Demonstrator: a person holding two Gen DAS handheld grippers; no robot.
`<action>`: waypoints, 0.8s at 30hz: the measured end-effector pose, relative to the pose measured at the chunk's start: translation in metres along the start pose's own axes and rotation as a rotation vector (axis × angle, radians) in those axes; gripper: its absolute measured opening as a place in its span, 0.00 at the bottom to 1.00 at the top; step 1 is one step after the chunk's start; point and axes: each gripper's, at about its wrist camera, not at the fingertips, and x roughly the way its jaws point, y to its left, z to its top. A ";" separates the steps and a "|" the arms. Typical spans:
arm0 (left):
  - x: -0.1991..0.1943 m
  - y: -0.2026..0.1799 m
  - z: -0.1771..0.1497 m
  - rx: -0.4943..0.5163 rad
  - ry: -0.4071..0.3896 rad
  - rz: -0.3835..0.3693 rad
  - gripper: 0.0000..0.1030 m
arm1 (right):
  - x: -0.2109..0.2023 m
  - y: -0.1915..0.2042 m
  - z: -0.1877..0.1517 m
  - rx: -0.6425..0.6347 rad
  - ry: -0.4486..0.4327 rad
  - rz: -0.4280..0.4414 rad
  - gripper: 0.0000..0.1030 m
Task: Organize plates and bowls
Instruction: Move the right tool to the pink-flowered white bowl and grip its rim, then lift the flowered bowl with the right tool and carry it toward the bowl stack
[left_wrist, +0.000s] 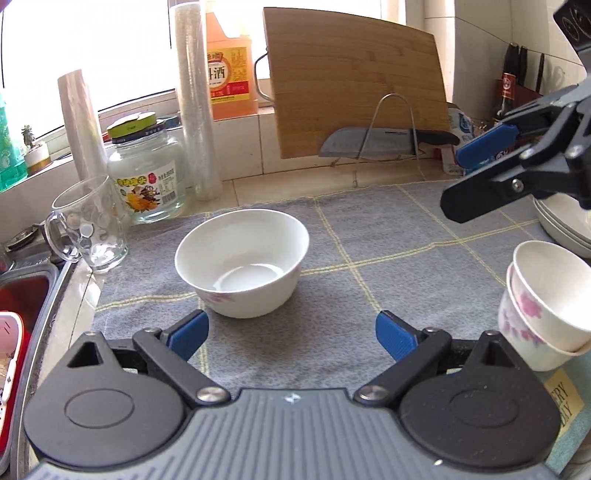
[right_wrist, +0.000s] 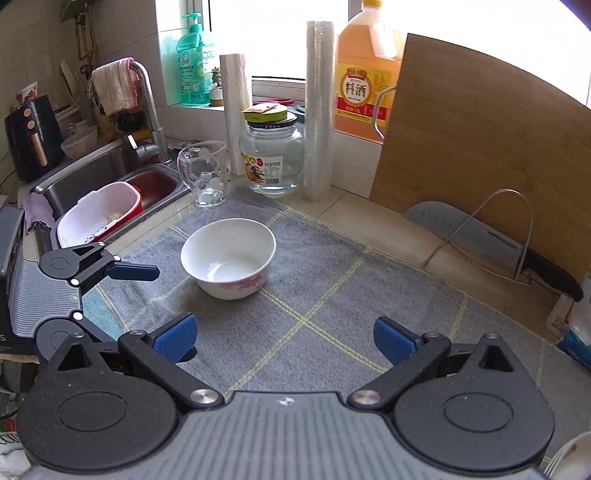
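1. We saw a white bowl (left_wrist: 242, 267) with a pink flower print standing upright and empty on the grey checked cloth (left_wrist: 388, 236) that covered the table, straight ahead of our left gripper (left_wrist: 290, 334) and just beyond its fingertips.
2. Our left gripper was released, its blue pads (left_wrist: 188, 334) spread wider than the bowl and touching nothing.
3. Our right gripper (right_wrist: 284, 339) was also released and empty, with the same bowl ahead of it and a little to its left.
4. To the right of the left gripper, two nested floral bowls (left_wrist: 543, 306) leaned tilted at the cloth's edge, and beyond them sat a stack of white plates (left_wrist: 561, 225), partly hidden by the right gripper.
5. Ahead and left of the left gripper stood a glass mug (left_wrist: 86, 225) and a lidded glass jar (left_wrist: 147, 173), with a tall plastic roll (left_wrist: 194, 107) just beside the jar.
6. Farther ahead, a wooden cutting board (left_wrist: 354, 81) leaned against the wall, a cleaver (left_wrist: 388, 142) resting in a wire rack in front of it.
7. Beyond the mug, left of the right gripper, lay the sink (right_wrist: 92, 173) with a white colander (right_wrist: 99, 214) in it.
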 end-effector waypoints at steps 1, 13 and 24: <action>0.003 0.004 0.001 0.000 0.000 0.013 0.94 | 0.010 0.004 0.009 -0.009 -0.004 0.024 1.00; 0.033 0.028 0.002 -0.007 -0.020 0.027 0.94 | 0.112 0.023 0.061 -0.076 0.095 0.197 0.99; 0.050 0.029 0.010 0.002 -0.043 -0.005 0.94 | 0.147 0.010 0.068 -0.055 0.155 0.234 0.86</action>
